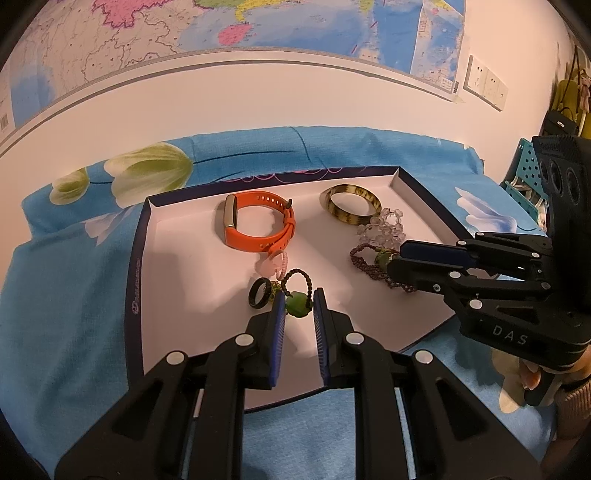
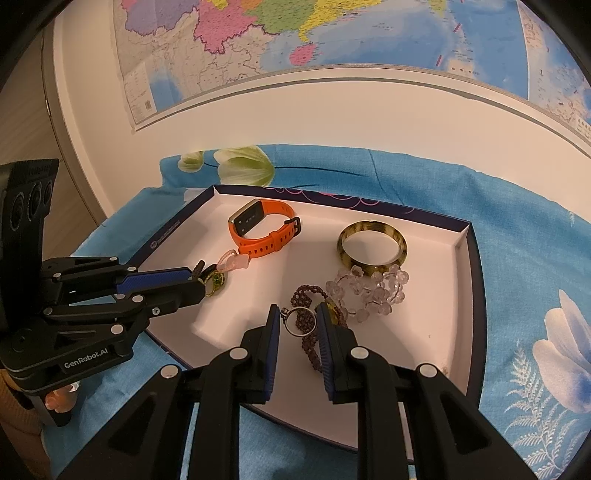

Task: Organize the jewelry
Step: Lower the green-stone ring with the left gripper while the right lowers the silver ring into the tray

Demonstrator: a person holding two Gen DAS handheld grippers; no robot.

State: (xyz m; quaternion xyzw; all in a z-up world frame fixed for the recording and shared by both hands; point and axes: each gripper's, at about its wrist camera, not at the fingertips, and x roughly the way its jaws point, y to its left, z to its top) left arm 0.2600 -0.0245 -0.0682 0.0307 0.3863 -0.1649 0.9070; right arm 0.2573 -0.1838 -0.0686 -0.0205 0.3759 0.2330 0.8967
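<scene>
A white tray (image 1: 177,280) with a dark rim lies on a blue floral cloth and holds jewelry. My left gripper (image 1: 300,301) is open, its tips on either side of a green bead charm (image 1: 298,305) on a black cord, beside a black ring (image 1: 259,292). My right gripper (image 2: 296,318) is open over a dark red beaded bracelet (image 2: 308,334) with a silver ring (image 2: 300,322) between its fingers. An orange watch band (image 1: 258,225), a mottled bangle (image 1: 351,205), a clear crystal bracelet (image 1: 384,229) and a pink charm (image 1: 275,263) also lie in the tray.
The tray also shows in the right wrist view (image 2: 458,280). A wall with a map (image 1: 221,29) rises behind the table. A teal pegboard rack (image 1: 524,177) stands at the right. Blue cloth (image 1: 66,314) surrounds the tray.
</scene>
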